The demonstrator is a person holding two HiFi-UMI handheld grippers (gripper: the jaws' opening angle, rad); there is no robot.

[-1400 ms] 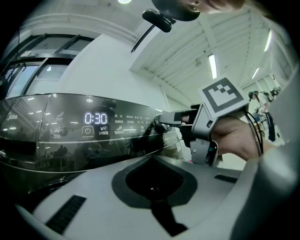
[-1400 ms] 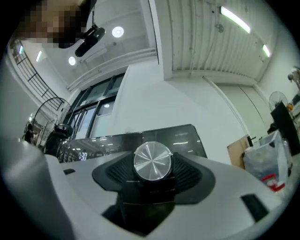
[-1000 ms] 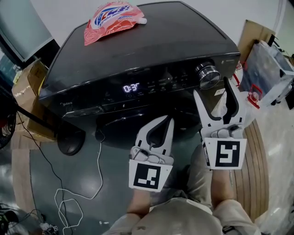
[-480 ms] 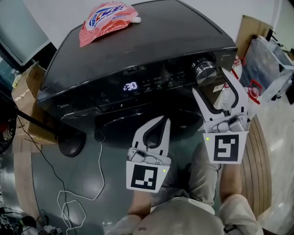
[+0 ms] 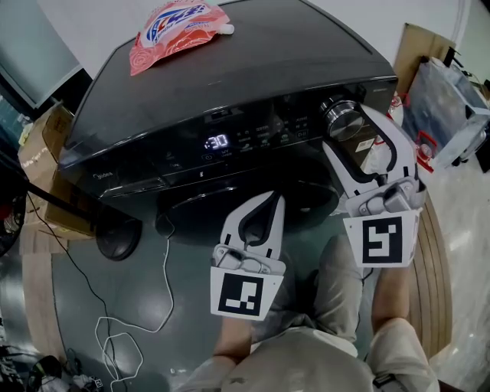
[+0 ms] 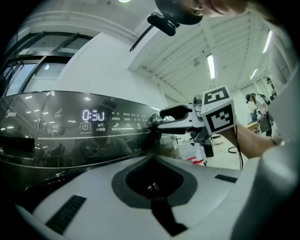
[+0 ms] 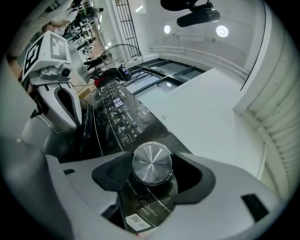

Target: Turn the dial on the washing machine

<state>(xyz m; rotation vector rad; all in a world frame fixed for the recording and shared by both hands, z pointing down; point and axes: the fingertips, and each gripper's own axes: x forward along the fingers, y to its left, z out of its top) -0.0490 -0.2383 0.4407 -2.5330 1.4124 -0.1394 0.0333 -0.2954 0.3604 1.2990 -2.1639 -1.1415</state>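
The right gripper [image 5: 351, 136] has its white plastic fingers [image 5: 392, 151] spread wide, one on each side of the round, brushed-silver dial [image 5: 342, 119]. The right gripper view shows the dial's face between the two dark inner pads. The left pad is just beside the rim and a clear gap remains at the right pad, so the grip is released, not clamped.

The left gripper [image 5: 272, 205] is clenched, its two white fingers meeting at the tips with nothing between them. It hangs lower and to the left, in front of the dark round door [image 5: 230, 207], touching nothing.

The dial sits at the right end of the glossy control panel [image 5: 260, 138] of the black front-loading washing machine [image 5: 230, 69]. It is a short cylinder whose axis runs straight out of the sloped panel. Its flat face is turned outward towards the person and nearly square-on to the right gripper's camera.

Left of the dial the lit display [image 5: 217, 142] reads 0:30. A pink-and-red detergent pouch [image 5: 178, 23] lies on the machine's top, well apart from both grippers.
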